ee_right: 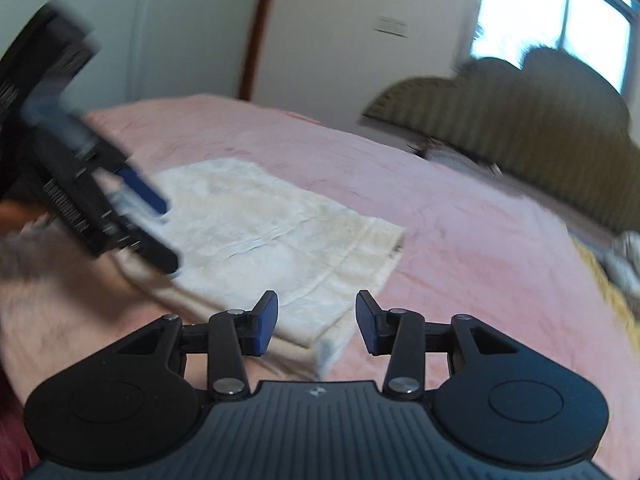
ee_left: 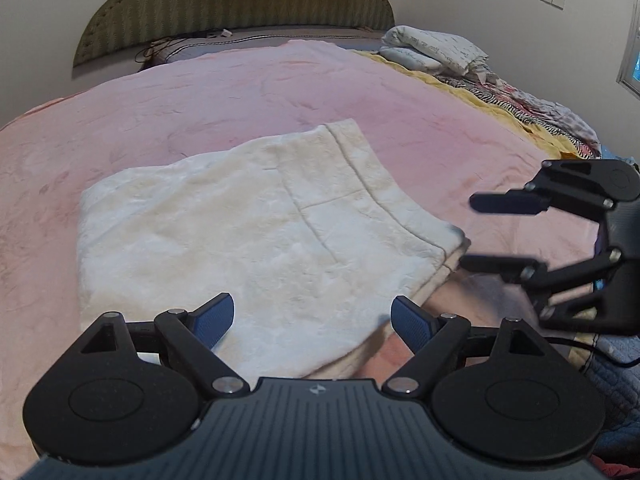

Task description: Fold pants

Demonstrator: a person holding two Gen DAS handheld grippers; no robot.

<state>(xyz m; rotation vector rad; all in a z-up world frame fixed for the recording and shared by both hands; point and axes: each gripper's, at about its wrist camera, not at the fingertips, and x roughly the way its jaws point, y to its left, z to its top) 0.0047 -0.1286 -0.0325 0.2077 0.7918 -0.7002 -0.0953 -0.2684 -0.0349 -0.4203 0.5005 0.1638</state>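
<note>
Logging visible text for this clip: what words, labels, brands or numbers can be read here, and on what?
No readable words or numbers in either view.
Left gripper body: a small white logo mark, no letters.
Right gripper body: the same mark, no letters.
Patterned bedding by the headboard: dark marks, too small to read.
Wall plate in the right wrist view: blurred, unreadable.

Ahead of the left gripper [ee_left: 312, 320] the pink blanket [ee_left: 200, 100] lies bare beyond the folded cream pants [ee_left: 240, 220] up to the headboard [ee_left: 240, 0], while the right gripper [ee_left: 476, 232] blocks its right side and heaped bedding [ee_left: 440, 52] crowds the far right.
</note>
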